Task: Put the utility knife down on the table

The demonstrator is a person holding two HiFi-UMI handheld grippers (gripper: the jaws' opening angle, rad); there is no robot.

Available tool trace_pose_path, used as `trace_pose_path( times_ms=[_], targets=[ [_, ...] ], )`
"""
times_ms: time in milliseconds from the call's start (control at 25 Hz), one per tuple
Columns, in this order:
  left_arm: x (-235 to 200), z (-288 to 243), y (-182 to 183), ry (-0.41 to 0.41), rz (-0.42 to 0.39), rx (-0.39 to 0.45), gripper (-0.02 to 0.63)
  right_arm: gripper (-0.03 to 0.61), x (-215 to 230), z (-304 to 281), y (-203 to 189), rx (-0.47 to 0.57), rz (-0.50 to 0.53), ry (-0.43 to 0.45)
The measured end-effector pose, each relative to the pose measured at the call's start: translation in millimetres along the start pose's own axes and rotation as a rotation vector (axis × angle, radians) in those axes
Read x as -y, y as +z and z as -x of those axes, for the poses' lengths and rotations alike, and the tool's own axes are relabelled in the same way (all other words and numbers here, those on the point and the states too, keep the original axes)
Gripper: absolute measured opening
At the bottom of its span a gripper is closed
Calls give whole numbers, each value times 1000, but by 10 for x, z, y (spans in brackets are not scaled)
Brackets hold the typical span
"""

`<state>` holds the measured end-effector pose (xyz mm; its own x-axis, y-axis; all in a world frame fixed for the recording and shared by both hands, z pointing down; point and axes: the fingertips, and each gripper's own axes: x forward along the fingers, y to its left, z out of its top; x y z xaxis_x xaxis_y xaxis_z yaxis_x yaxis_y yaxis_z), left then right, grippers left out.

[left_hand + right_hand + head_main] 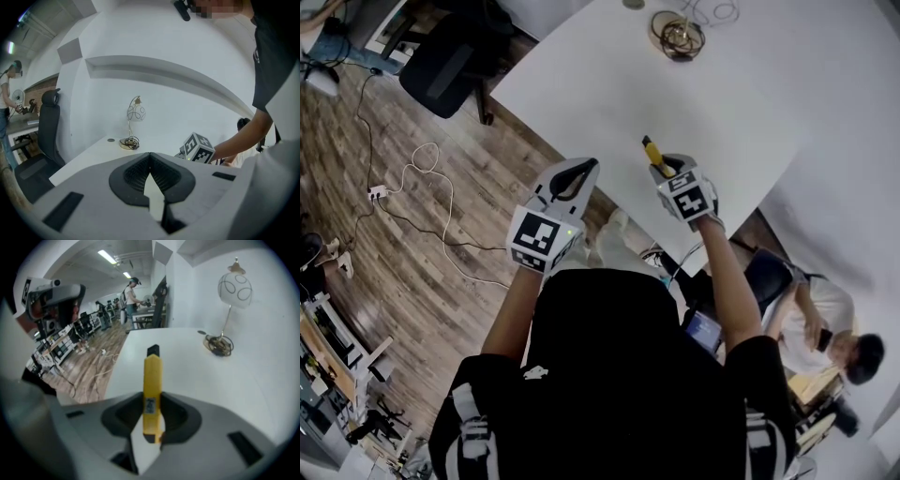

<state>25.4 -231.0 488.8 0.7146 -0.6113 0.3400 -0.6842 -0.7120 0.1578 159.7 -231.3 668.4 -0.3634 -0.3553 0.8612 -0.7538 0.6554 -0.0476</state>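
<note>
A yellow utility knife [152, 392] with a black tip sticks forward out of my right gripper [151, 414], whose jaws are shut on its handle. In the head view the utility knife [655, 156] points up and away over the near edge of the white table [609, 84], held by the right gripper [667, 169]. My left gripper [581, 169] hovers to the left, off the table's corner above the floor. Its jaws [150, 159] meet at the tips with nothing between them.
A small lamp with a round white shade [235, 288] and a coiled cord at its base [678, 36] stands at the far side of the table. A black office chair [448, 58] is by the table's left corner. Cables [412, 178] lie on the wooden floor.
</note>
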Motion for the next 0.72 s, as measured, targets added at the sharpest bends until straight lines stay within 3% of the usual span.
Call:
trace_pose_path(
  times_ms=[720],
  targets=[
    [13,2,-125,-4,9,-20,21,135,-7,-395,-171,-80,8,1]
  ],
)
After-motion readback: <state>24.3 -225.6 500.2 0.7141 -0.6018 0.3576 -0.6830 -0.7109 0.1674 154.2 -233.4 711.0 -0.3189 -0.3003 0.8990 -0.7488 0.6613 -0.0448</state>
